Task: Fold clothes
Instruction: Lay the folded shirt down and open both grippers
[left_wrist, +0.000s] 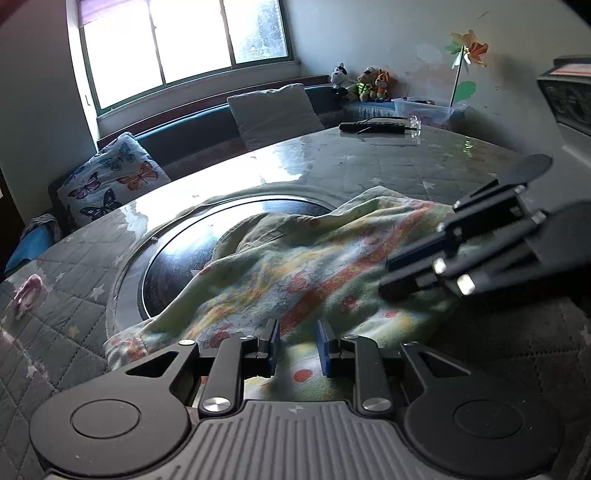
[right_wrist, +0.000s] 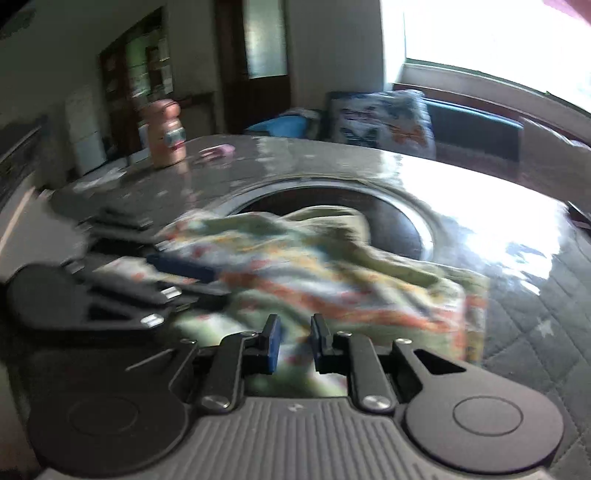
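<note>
A crumpled garment (left_wrist: 295, 266) in pale green with orange, yellow and blue print lies on the table, partly over a round black inset (left_wrist: 177, 258). My left gripper (left_wrist: 299, 345) hovers at the garment's near edge. Its blue pads stand apart, with cloth showing below the gap and nothing pinched. My right gripper (left_wrist: 388, 277) comes in from the right, its tips over the garment's right side. In the blurred right wrist view, my right gripper (right_wrist: 295, 343) has its jaws a little apart above the garment (right_wrist: 332, 280). The left gripper (right_wrist: 159, 254) rests at the cloth's left.
The table (left_wrist: 369, 166) has a grey quilted cover under a glossy sheet. On it are a long black object (left_wrist: 373, 127), a pink item (left_wrist: 26, 295) and a peach bottle (right_wrist: 166, 140). Behind it a bench holds a butterfly pillow (left_wrist: 110, 181), a white cushion (left_wrist: 273, 110), plush toys (left_wrist: 369, 86) and a clear box (left_wrist: 424, 107).
</note>
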